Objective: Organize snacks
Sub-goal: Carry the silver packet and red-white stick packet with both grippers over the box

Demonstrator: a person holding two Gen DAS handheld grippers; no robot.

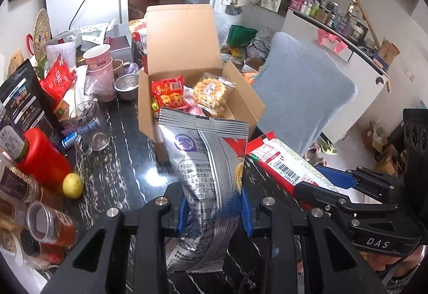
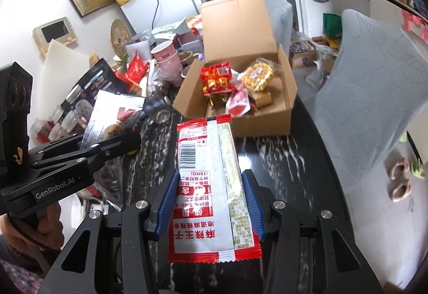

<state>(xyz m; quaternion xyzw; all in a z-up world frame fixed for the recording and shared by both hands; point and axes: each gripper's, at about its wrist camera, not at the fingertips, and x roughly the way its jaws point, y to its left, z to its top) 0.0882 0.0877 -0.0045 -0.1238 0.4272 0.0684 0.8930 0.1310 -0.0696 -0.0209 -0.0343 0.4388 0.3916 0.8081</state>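
Note:
My left gripper (image 1: 214, 216) is shut on a silver snack bag (image 1: 207, 176), which stands upright between its blue pads above the black marble table (image 1: 128, 160). My right gripper (image 2: 210, 203) is shut on a red and white snack packet (image 2: 207, 187), held flat and pointing toward the open cardboard box (image 2: 240, 117). That box (image 1: 187, 53) holds a red packet (image 1: 168, 92), a waffle pack (image 1: 211, 92) and other snacks. In the left wrist view the right gripper (image 1: 315, 181) with its packet (image 1: 283, 163) shows at the right. In the right wrist view the left gripper (image 2: 128, 137) and silver bag (image 2: 107, 117) show at the left.
Left of the box the table is crowded: pink paper cups (image 1: 99, 64), a steel bowl (image 1: 127, 85), a glass measuring cup (image 1: 91, 130), a red bottle (image 1: 42, 160), a lemon (image 1: 72, 185), jars (image 1: 50, 227) and a black bag (image 1: 21, 98). A grey-covered chair (image 1: 302, 90) stands right of the table.

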